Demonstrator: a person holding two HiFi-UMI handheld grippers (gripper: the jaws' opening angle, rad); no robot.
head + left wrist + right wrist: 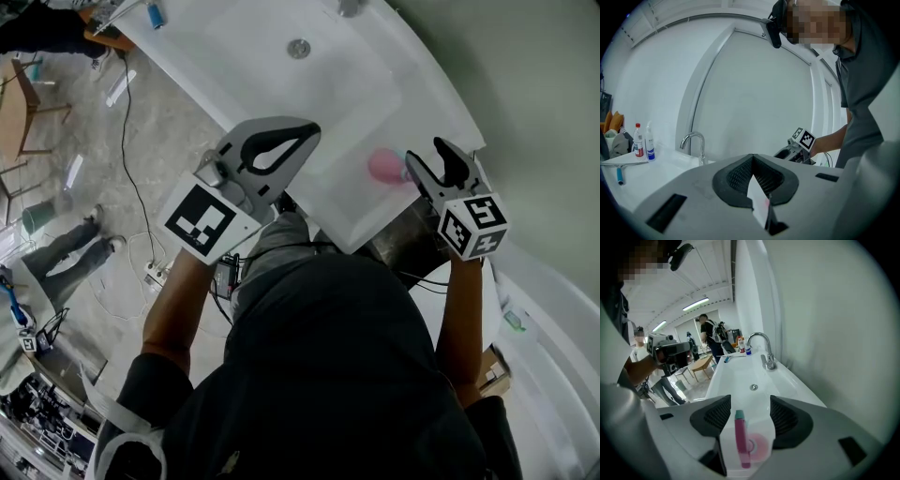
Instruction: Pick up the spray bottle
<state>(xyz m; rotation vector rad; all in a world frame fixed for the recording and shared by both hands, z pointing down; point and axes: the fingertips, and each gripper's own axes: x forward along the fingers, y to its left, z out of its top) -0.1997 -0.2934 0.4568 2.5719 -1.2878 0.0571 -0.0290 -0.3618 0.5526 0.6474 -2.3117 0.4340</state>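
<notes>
Spray bottle lying in the near end of the white basin.
The tap and drain sit well beyond it. My right gripper tilts down over the bottle, jaws spread on either side without touching it. My left gripper hovers at the basin's edge, jaws pressed together.

Holds left gripper roughly level, jaws shut tip to tip, nothing between. Tilts right gripper downward, jaws spread wide, pads pressing nothing. Stretches left forearm and right forearm forward, both bare, well apart, marker cubes facing up.
</notes>
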